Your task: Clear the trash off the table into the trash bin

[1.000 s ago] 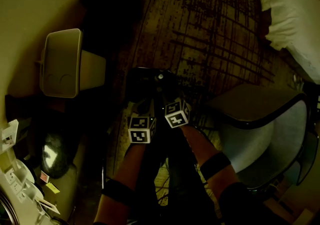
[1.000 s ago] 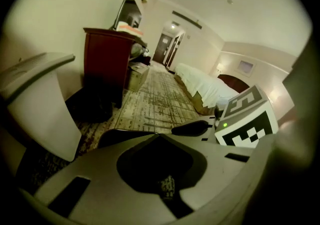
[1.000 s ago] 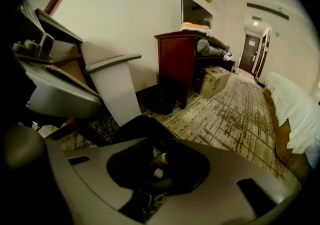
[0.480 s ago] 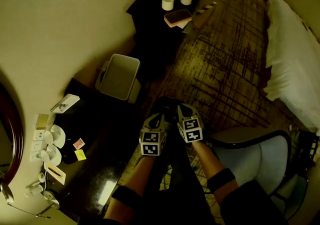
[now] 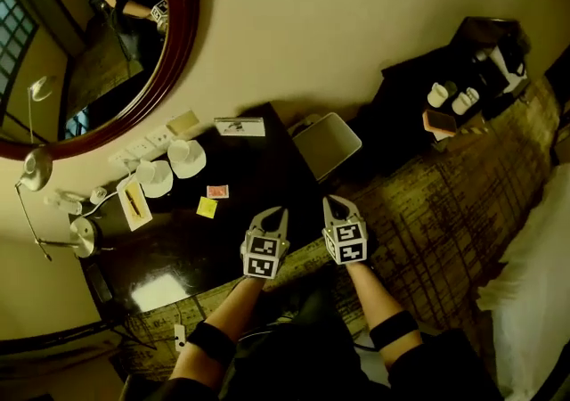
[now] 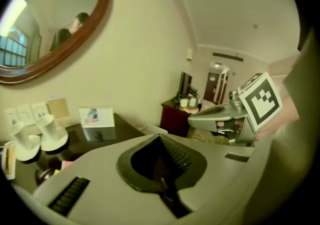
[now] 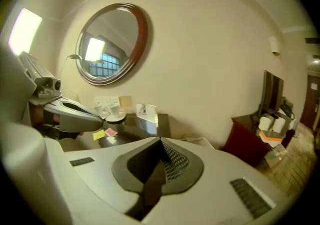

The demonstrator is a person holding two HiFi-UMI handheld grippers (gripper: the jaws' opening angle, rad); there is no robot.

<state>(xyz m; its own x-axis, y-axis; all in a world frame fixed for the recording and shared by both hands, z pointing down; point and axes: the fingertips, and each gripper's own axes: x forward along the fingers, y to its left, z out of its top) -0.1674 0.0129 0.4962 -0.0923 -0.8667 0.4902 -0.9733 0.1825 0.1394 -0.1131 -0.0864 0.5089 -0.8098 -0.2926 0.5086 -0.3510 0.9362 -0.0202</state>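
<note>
Holds left tool (image 5: 280, 211) and right tool (image 5: 331, 201) closed, empty, side by side at counter (image 5: 258, 163) edge. Finds yellow scrap (image 5: 207, 207) and red scrap (image 5: 216, 192) on counter at ten o'clock; bin (image 5: 328, 145) at twelve.

A hotel room: a dark desk (image 5: 260, 167) with cups (image 5: 186, 157) on saucers under an oval wall mirror (image 5: 93, 47), a white-sheeted bed (image 5: 537, 301) across patterned carpet (image 5: 432, 212) from the desk
</note>
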